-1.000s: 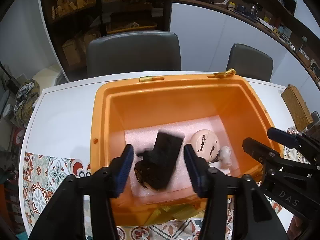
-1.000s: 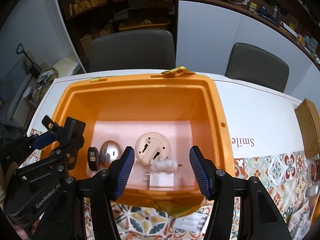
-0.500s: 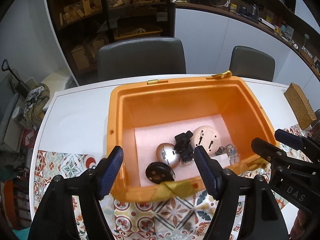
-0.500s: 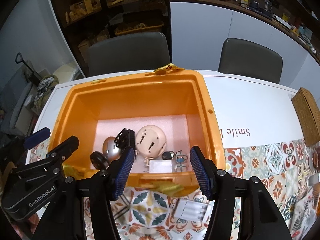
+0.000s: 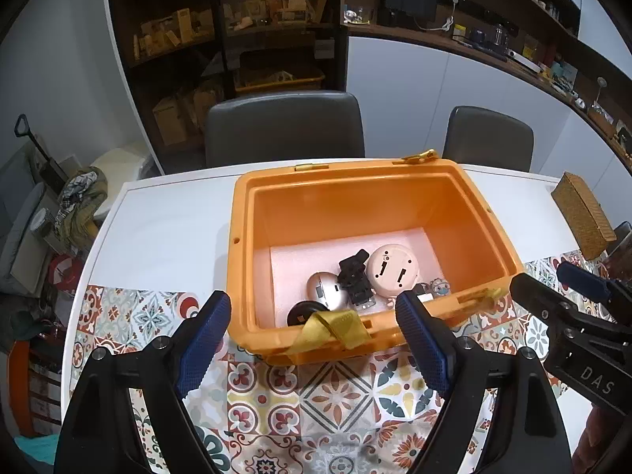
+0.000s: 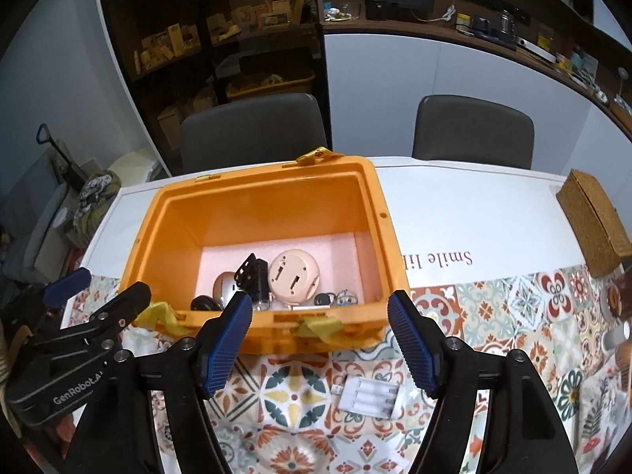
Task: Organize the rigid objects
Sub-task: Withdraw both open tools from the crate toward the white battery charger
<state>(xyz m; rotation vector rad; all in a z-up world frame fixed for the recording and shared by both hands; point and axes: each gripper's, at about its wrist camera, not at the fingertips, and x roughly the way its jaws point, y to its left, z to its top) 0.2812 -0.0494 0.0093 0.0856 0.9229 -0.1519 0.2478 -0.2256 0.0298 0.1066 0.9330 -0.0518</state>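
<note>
Keychains (image 6: 335,299) sit half hidden behind orange box (image 6: 221,213) rim; left claw (image 5: 312,339) and right claw (image 6: 320,339) just opened, empty

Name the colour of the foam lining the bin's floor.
Pale pink foam, in the orange bin; clearest in the left wrist view.

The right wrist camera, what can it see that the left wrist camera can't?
Only the right wrist view shows the white battery holder on the patterned cloth and the "Smile" lettering on the table. Only the left wrist view shows the black disc plainly, inside the bin. Both show the orange bin, the cream round device, the silver dome, and both grippers empty.
</note>
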